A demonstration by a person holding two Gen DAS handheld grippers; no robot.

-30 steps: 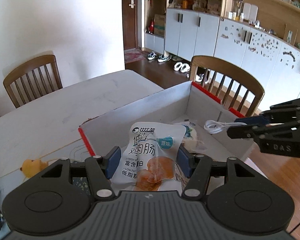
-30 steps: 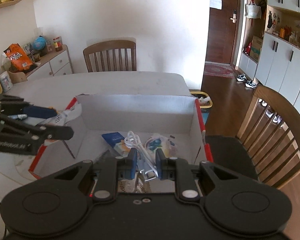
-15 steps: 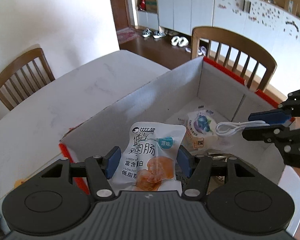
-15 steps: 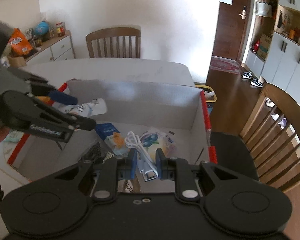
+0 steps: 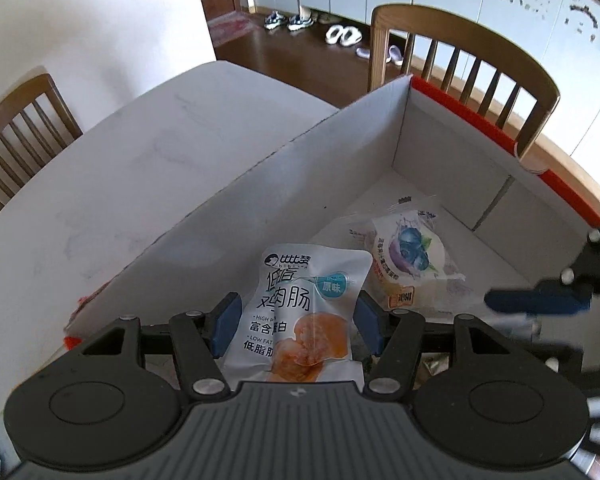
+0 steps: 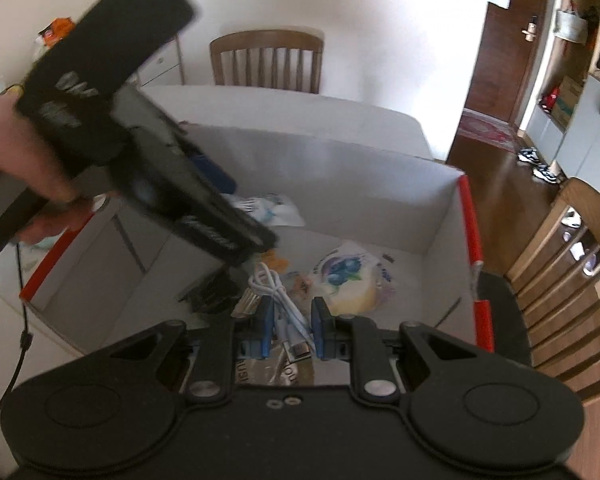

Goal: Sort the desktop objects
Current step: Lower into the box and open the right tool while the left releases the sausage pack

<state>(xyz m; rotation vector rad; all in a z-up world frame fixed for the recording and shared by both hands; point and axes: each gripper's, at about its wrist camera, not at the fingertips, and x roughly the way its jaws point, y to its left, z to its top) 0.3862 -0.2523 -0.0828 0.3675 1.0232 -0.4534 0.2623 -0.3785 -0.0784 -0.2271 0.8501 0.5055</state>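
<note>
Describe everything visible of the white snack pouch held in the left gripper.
The snack pouch is a glossy white plastic sachet with black Chinese lettering, a teal badge and an orange picture of the food. It stands roughly upright and crinkled between the blue pads of the left gripper, which press its sides. It hangs over the open white box, above the floor; its lower end is hidden behind the gripper body.

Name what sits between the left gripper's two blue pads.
The white chicken sausage pouch, held upright between the left gripper pads over the box, in the left wrist view.
</note>
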